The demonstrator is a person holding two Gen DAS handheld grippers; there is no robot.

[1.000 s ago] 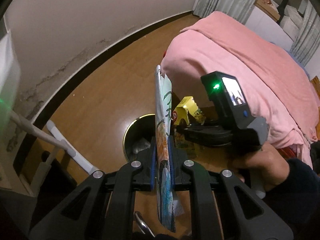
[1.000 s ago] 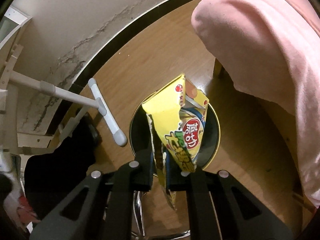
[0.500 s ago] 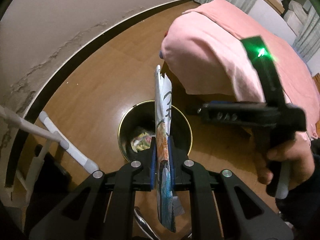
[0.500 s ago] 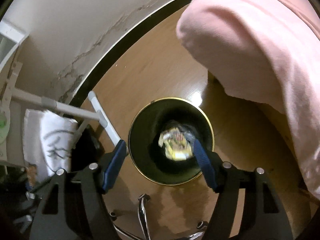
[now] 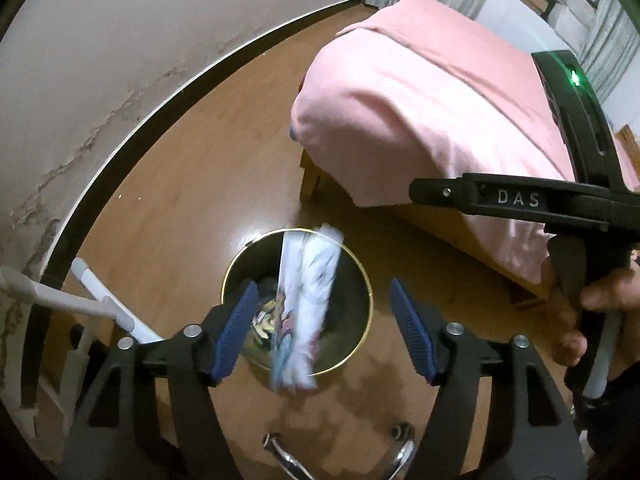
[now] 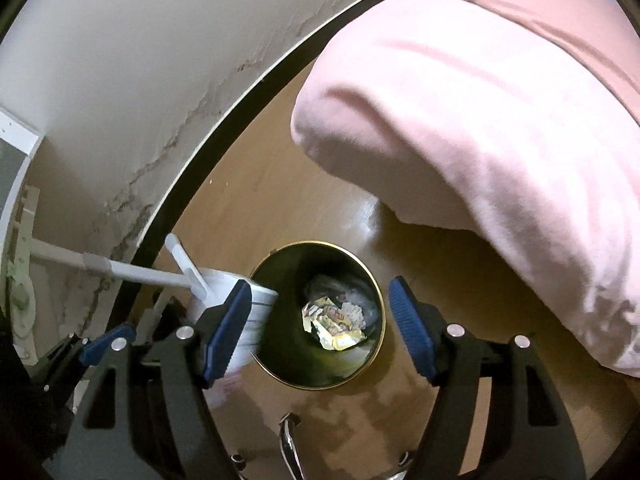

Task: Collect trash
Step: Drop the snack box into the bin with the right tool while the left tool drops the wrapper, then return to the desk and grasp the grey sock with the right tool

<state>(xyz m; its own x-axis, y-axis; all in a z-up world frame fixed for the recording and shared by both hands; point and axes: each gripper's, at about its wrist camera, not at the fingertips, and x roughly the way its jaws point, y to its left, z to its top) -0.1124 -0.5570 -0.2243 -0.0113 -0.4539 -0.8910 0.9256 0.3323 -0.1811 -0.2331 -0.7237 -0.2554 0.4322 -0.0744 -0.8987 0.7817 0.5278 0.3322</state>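
Observation:
A black round bin with a gold rim (image 5: 362, 276) (image 6: 380, 304) stands on the wood floor. My left gripper (image 5: 326, 330) is open above it. A white printed wrapper (image 5: 306, 308) is loose between its fingers, blurred, dropping over the bin. It also shows in the right wrist view (image 6: 250, 316), left of the bin. My right gripper (image 6: 320, 326) is open and empty over the bin. The yellow snack wrapper (image 6: 332, 322) lies at the bin's bottom. The right gripper's body (image 5: 520, 200) shows at the right of the left wrist view, its fingers out of sight.
A bed with a pink blanket (image 5: 432, 96) (image 6: 480, 120) stands right of the bin. A white rack's legs (image 5: 104, 304) (image 6: 132, 272) stand at the left by the wall. Chrome chair base parts (image 5: 288, 456) lie near the bottom.
My left gripper has opened and let go of the white wrapper, which is falling toward the bin. The right gripper, open half a second ago, stays open with the yellow wrapper in the bin.

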